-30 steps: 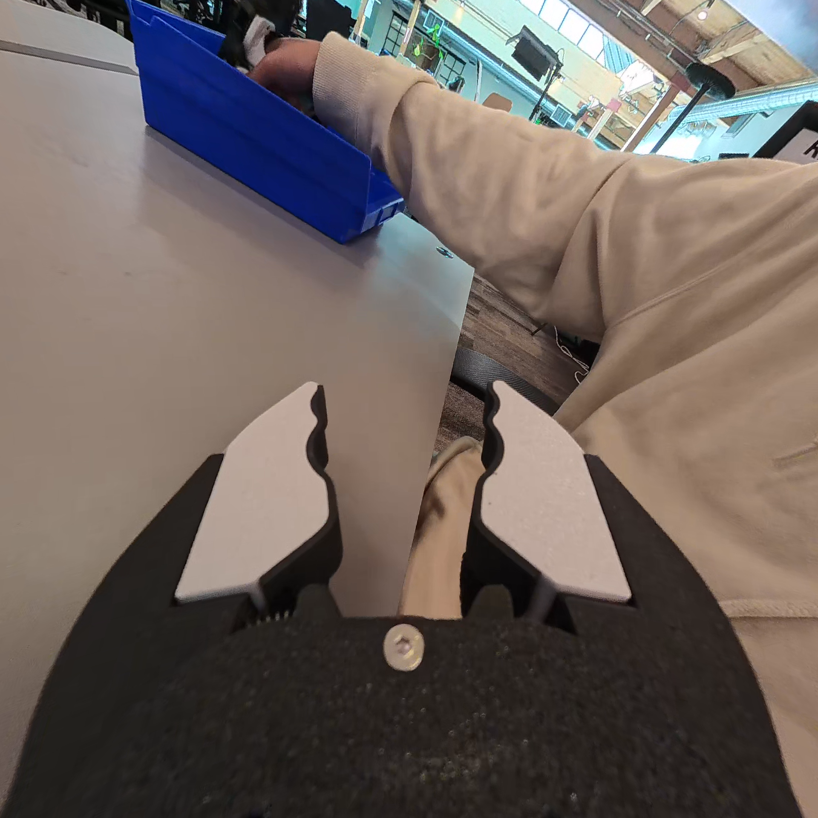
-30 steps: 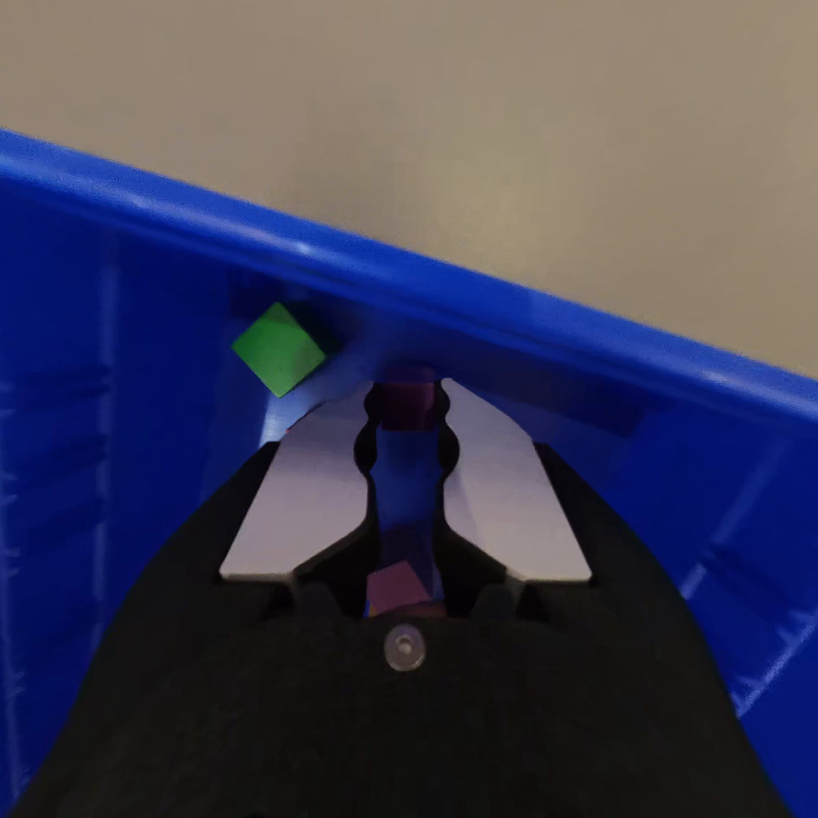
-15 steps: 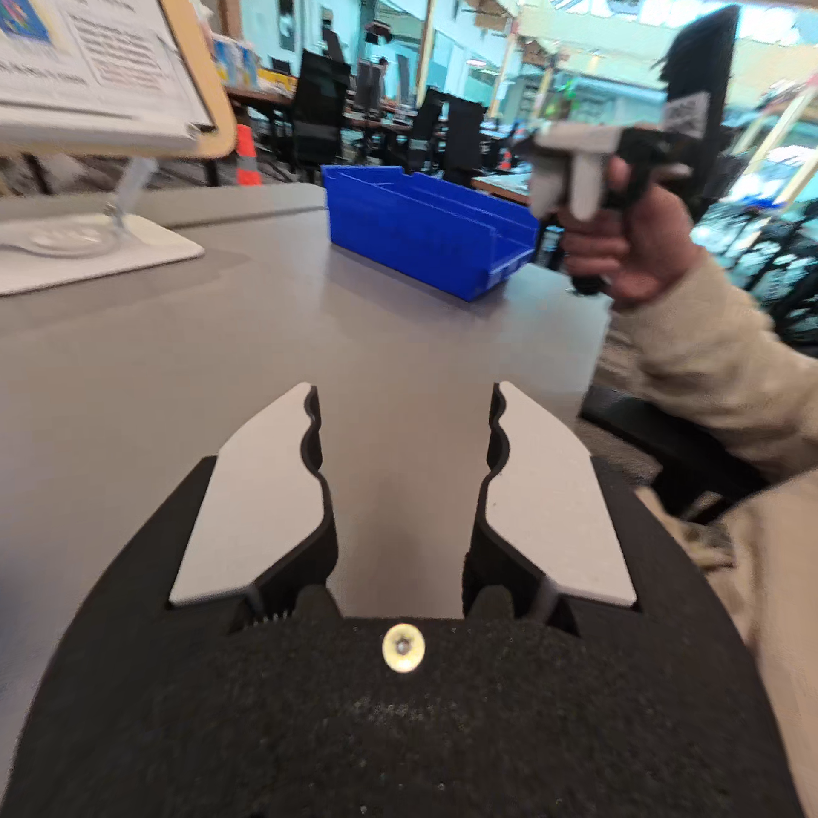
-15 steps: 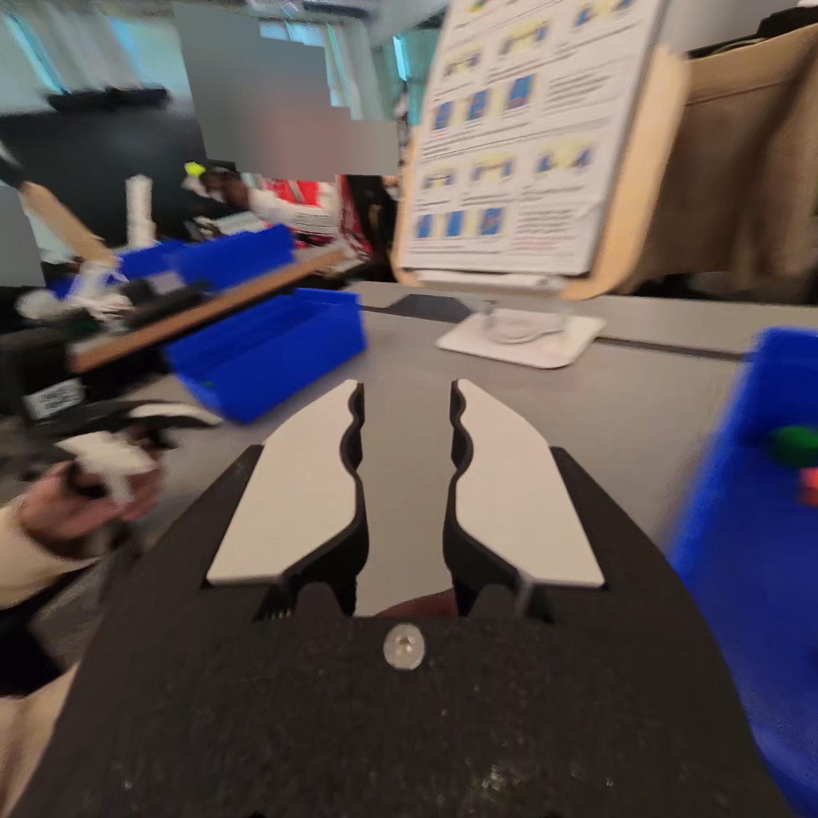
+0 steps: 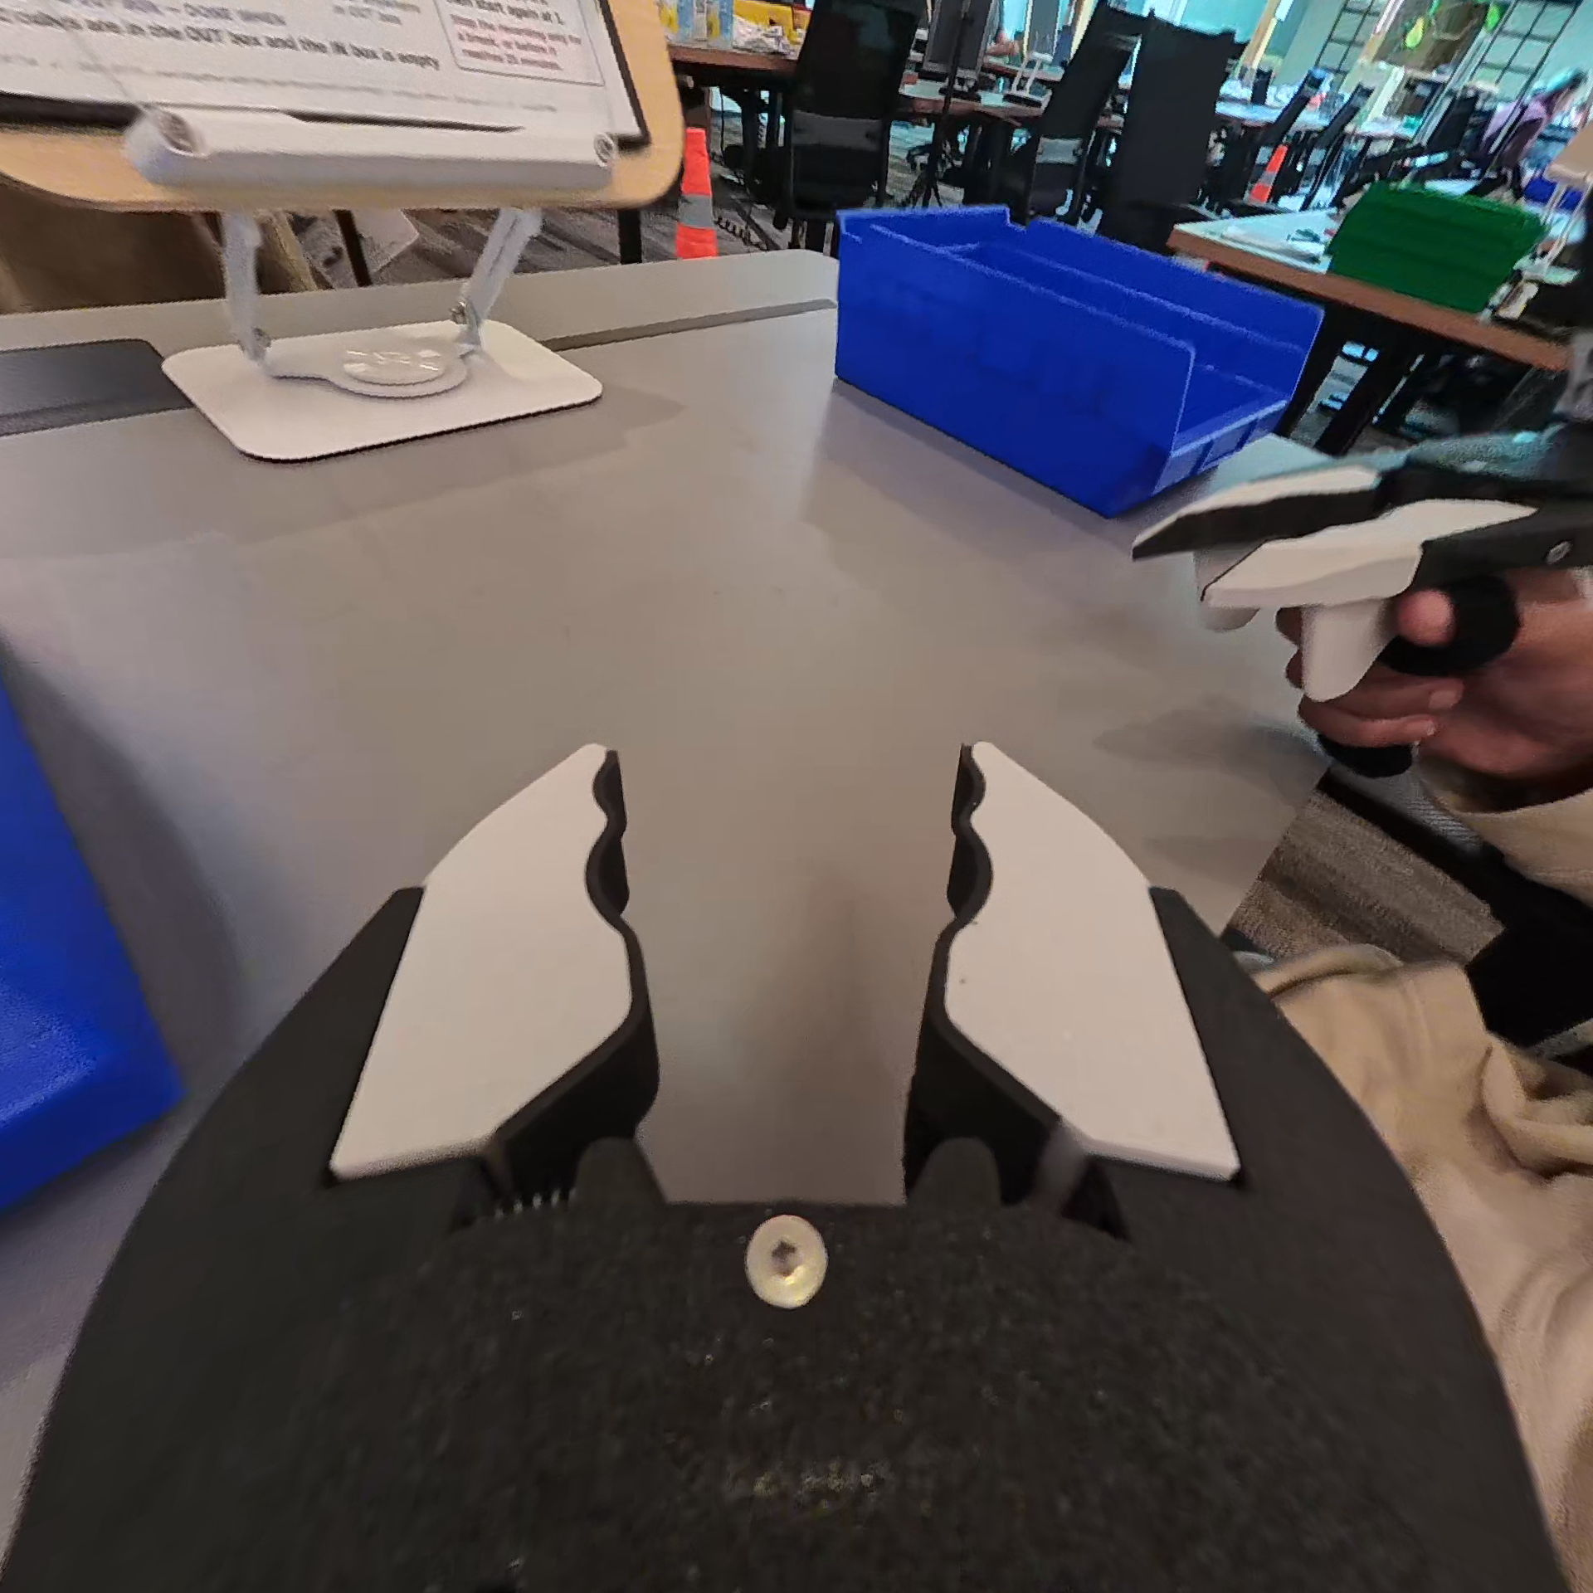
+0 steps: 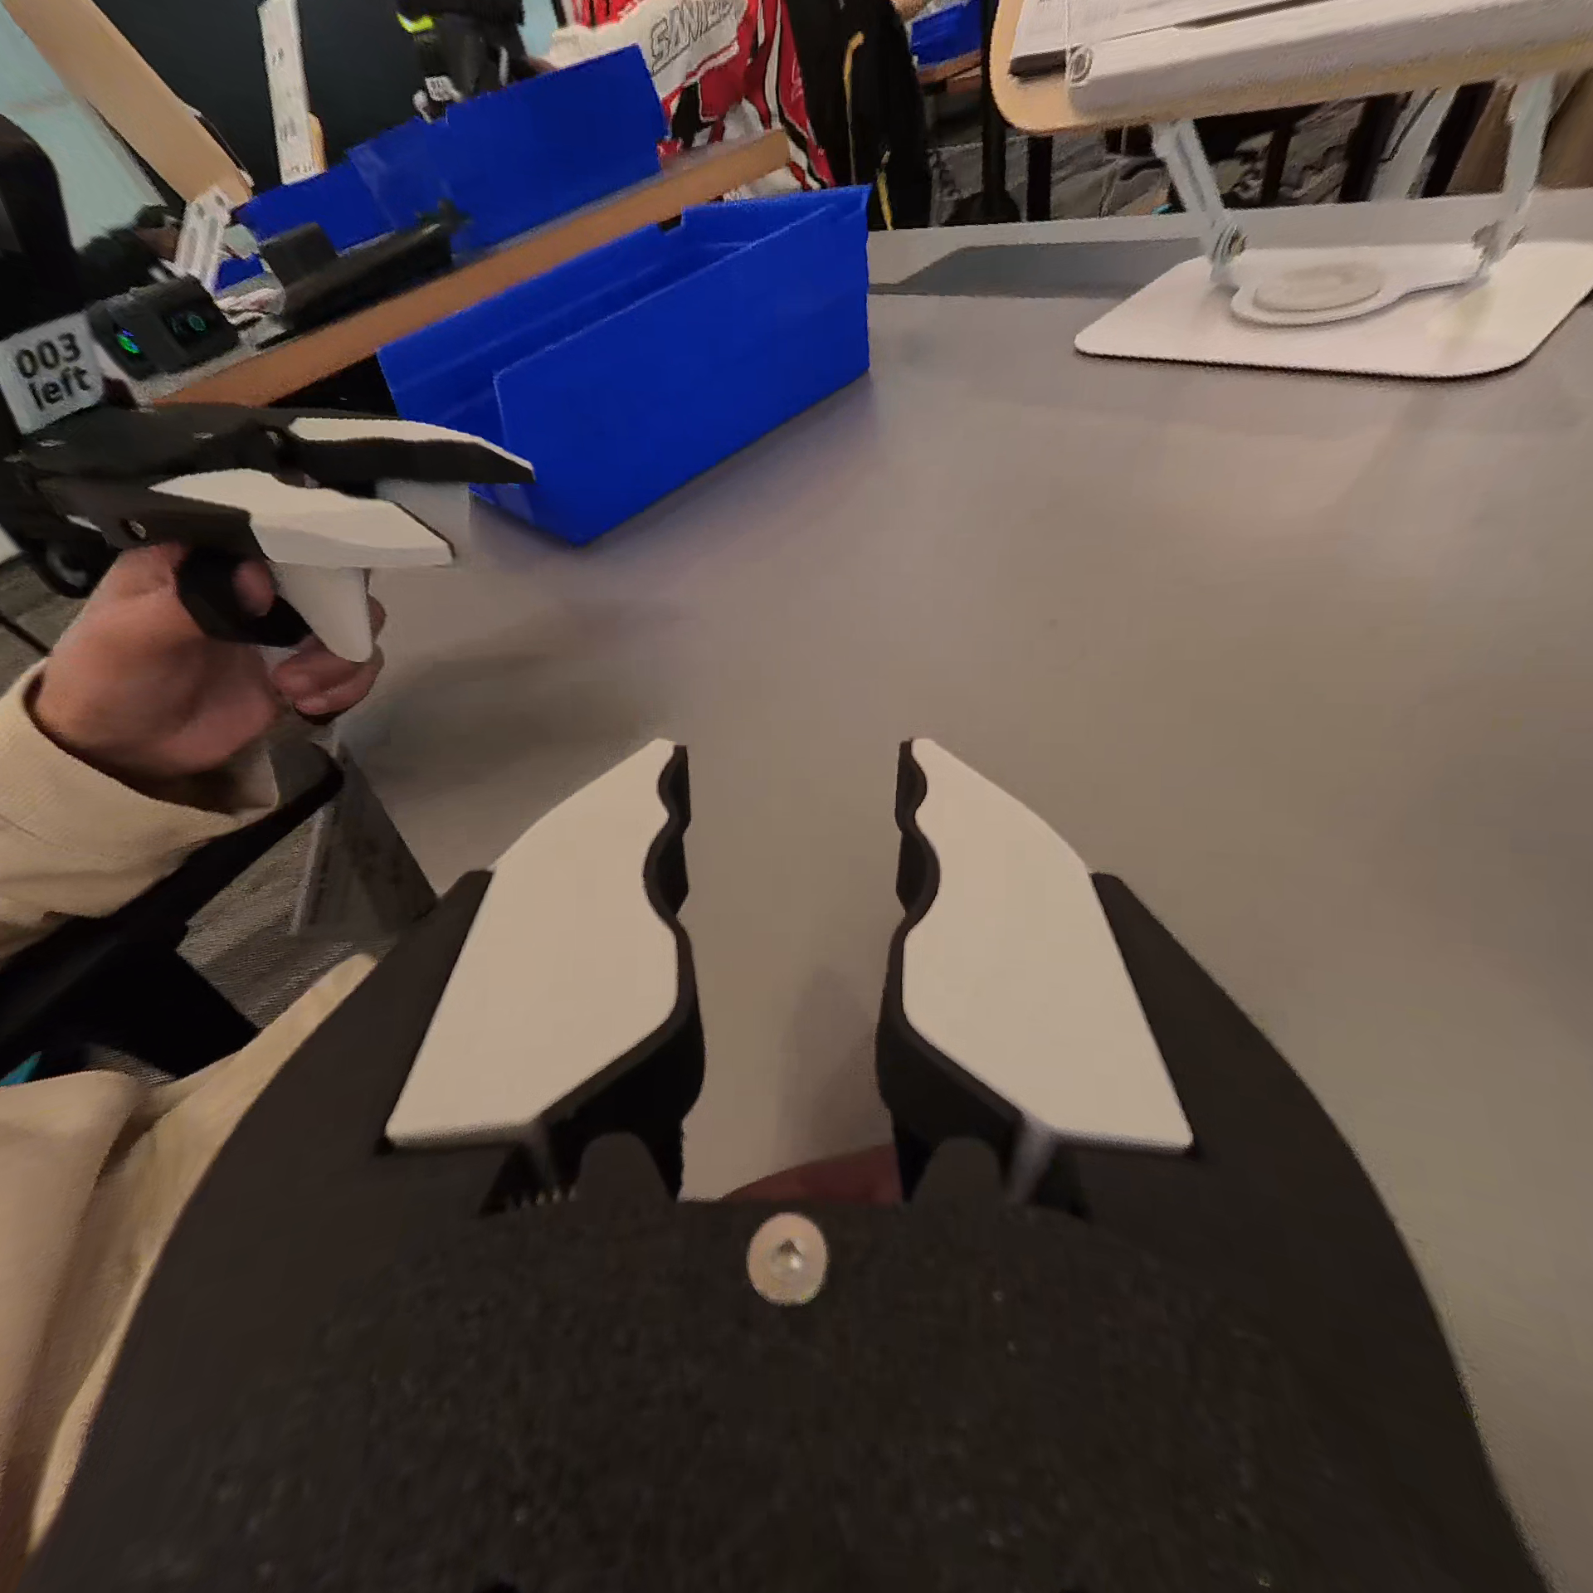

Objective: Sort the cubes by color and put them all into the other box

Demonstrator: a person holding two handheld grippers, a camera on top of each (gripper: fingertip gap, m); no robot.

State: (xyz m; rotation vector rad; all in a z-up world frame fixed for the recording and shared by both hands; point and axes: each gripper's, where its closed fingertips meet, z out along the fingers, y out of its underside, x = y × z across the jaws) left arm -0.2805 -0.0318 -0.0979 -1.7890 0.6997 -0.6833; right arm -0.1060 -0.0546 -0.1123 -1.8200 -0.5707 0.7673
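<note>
**Grey surface, both grippers idle, no cubes in sight**

Open workshop bg: dark chairs, other benches, orange cone (image 5: 696, 200), green bins (image 5: 1431, 246) far right. Grey surface (image 5: 733, 603) is mostly bare in the middle. White stand (image 5: 379, 379) w/ a printed sheet on a wooden board sits at the far edge.

Containers:
- Blue box (image 5: 1060, 379) w/ an inner divider, right side of the surface near its edge in left wrist view. What's visible of the interior looks empty; floor mostly hidden by walls, can't confirm.
- Second blue box (image 6: 655, 379) in right wrist view, left side, also divided. Contents hidden by the near wall. Prob the same one as the blue edge (image 5: 60, 991) at far left of left wrist view, blurred.
- More blue bins (image 6: 517, 155) on a neighbouring bench behind.

Cubes: none visible in either view, location can't tell.

Left gripper (image 5: 786, 767): jaws spread wide, nothing between, hovering over bare surface. Also seen from the side (image 6: 465, 500) in a person's hand (image 6: 164, 681), beige sleeve.

Right gripper (image 6: 793, 759): jaws parted, narrower gap, nothing held. Seen side-on (image 5: 1181, 560), in the other hand (image 5: 1483, 698), near the first box.
</note>
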